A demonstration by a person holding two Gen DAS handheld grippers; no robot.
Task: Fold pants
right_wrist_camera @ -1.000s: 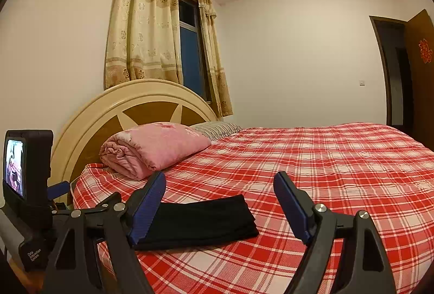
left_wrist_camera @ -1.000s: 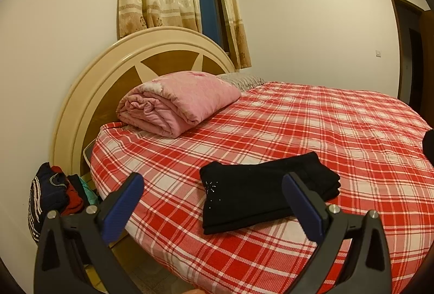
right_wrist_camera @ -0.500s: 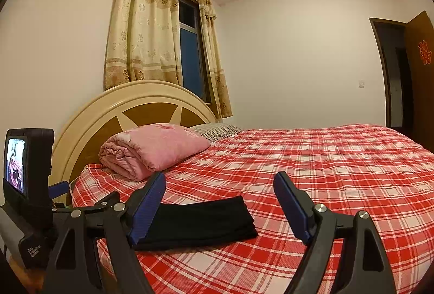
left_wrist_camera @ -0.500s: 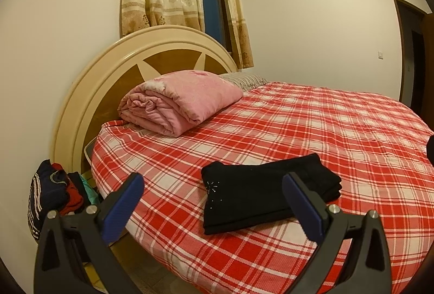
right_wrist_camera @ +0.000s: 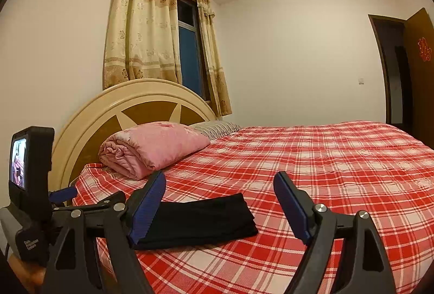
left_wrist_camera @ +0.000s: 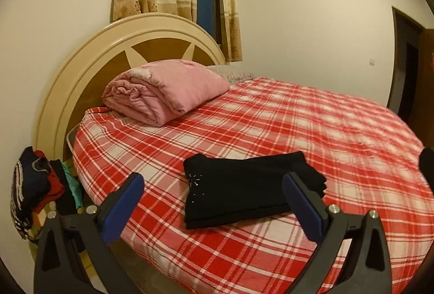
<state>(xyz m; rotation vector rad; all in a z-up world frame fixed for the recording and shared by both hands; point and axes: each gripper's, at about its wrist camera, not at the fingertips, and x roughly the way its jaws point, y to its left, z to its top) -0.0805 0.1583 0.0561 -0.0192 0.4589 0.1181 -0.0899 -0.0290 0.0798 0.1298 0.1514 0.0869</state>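
**Two grippers hung back, pants lay folded on the bed**

Two blue-padded fingers framed the left wrist view, and the left gripper [left_wrist_camera: 213, 199] was released, jaws spread wide with nothing between the pads. Beyond them the black pants [left_wrist_camera: 249, 185] sat as a flat, squared bundle on the red plaid bedspread [left_wrist_camera: 312, 126], near the bed's close edge. The gripper was clear of the cloth, not touching it. A rolled pink blanket [left_wrist_camera: 165, 89] rested up by the round headboard [left_wrist_camera: 89, 63], well apart from the pants. Down at the left, beside the bed, a heap of dark and red clothes [left_wrist_camera: 35, 185] was piled up; whether a basket or bin held them, I could not tell.

Over to the right wrist view: the right gripper [right_wrist_camera: 219, 208] was also released, jaws wide, empty. The pants [right_wrist_camera: 200, 220] showed low and edge-on, layers stacked, partly hidden behind the left-hand pad. The other hand-held rig with its small lit screen [right_wrist_camera: 19, 162] stood at the far left.

By my reading the fold looked finished or very nearly so. If a last touch was wanted, the good move would be to come down gently, press the stack flat and square its edges without pinching a single layer, since a tug on the top layer could slide it off and undo the bundle.
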